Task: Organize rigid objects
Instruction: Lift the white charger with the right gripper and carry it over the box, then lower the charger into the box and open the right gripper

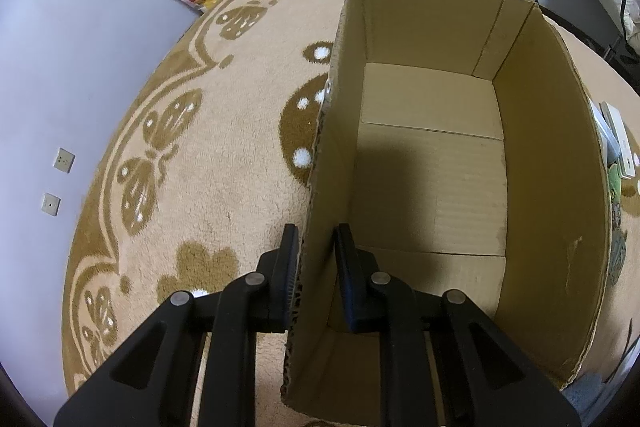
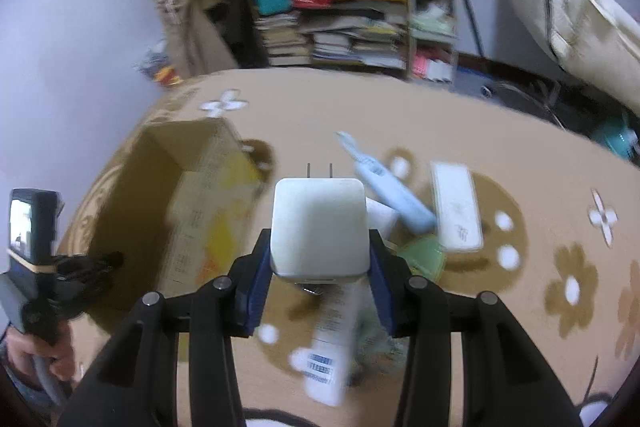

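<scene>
An open, empty cardboard box [image 1: 432,163] stands on the patterned carpet. My left gripper [image 1: 316,239] is shut on the box's left wall, one finger outside and one inside. My right gripper [image 2: 320,247] is shut on a white plug adapter [image 2: 319,227] with two prongs pointing away, held above the carpet. The box [image 2: 192,203] shows to the left in the right wrist view, with the left gripper [image 2: 108,261] at its near edge. Below and beyond the adapter lie a light blue electric toothbrush [image 2: 390,187], a white flat box [image 2: 456,211], a green round item [image 2: 424,259] and a white tube [image 2: 332,343].
The tan carpet [image 1: 200,167] has brown butterfly and flower patterns. A purple wall [image 1: 60,47] with two sockets is on the left. Shelves with stacked books [image 2: 332,39] and baskets stand at the back. White bedding [image 2: 580,7] is at the right.
</scene>
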`<state>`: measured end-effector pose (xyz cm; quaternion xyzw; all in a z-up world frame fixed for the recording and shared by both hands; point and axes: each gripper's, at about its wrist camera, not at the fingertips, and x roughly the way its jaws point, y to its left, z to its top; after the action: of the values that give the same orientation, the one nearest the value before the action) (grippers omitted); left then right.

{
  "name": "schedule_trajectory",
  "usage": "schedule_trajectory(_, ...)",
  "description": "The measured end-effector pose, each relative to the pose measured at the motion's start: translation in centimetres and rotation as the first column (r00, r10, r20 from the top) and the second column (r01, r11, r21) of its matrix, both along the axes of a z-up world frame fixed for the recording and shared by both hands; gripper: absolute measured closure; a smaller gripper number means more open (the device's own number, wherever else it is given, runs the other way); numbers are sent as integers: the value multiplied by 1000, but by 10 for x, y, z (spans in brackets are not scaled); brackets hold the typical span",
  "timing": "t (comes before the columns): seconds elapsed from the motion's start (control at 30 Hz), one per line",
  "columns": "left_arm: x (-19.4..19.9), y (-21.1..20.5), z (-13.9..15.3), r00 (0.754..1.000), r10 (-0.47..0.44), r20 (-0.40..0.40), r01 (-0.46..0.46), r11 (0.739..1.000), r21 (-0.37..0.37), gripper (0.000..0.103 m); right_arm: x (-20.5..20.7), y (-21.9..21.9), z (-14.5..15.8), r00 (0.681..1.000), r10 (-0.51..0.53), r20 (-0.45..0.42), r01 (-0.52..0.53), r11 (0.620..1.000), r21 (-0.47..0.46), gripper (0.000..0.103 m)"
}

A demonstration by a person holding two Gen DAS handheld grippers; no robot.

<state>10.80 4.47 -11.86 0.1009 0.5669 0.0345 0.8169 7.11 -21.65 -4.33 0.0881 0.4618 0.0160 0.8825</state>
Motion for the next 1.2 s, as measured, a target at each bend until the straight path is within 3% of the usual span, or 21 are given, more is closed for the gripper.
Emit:
schedule_trajectory(0.5,-3,4,2,1000,19,-2,-19,999,-29,86,42,101,29,983,169,69,-171,985,15,55)
schedule_trajectory(0.93,-3,4,1,1000,17,-4,-17,1000,-24,86,40,116,-4,980,201,-12,-201,979,20,55)
schedule_trajectory(1.2,-3,5,1,1000,17,-6,-17,1000,-24,86,40,125,-10,974,227,-17,-226,973,42,55)
